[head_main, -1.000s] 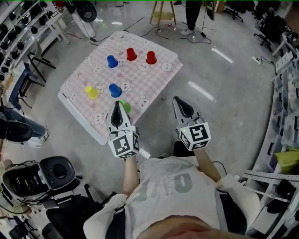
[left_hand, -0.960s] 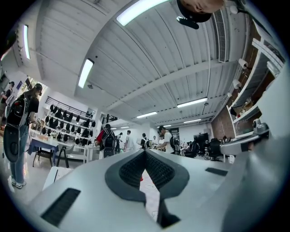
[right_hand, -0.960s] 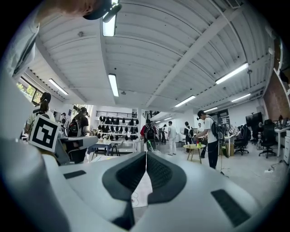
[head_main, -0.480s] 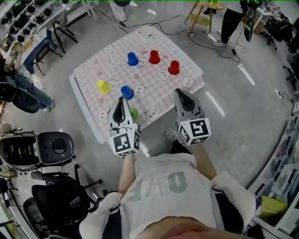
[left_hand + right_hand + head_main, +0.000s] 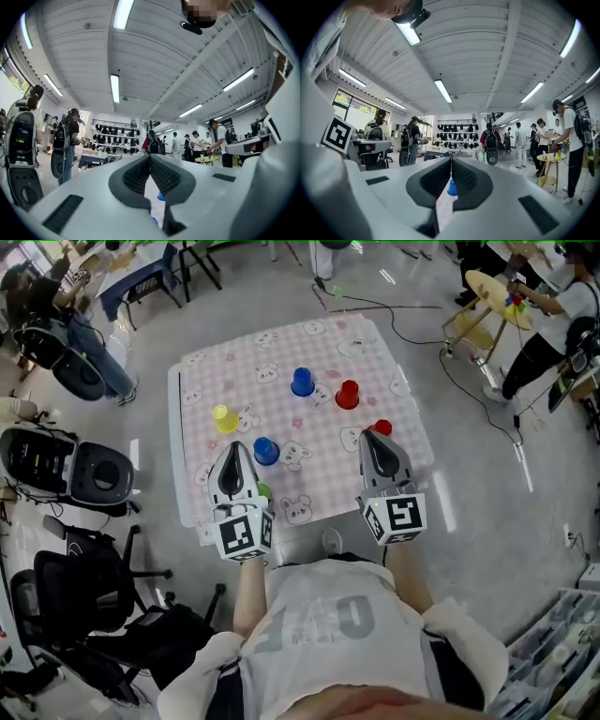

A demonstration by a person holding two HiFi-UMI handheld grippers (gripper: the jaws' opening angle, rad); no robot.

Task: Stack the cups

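Standing apart: red, blue, yellow, green cups point(image 5: 302, 382)

A pink-and-white checked cloth with white bunny prints point(image 5: 272, 371) lies matt and soft-looking across the tabletop, flat to its edges. On it, a blue plastic cup point(image 5: 302, 382), a red plastic cup point(image 5: 348, 394) and a yellow plastic cup point(image 5: 224, 418) look smooth with a slight sheen. The grey concrete floor point(image 5: 469, 549) is polished and mirrors the ceiling lights. The left gripper point(image 5: 150, 157) and right gripper point(image 5: 451, 158) have matt pale-grey plastic shells and dark ribbed pads point(image 5: 164, 177).
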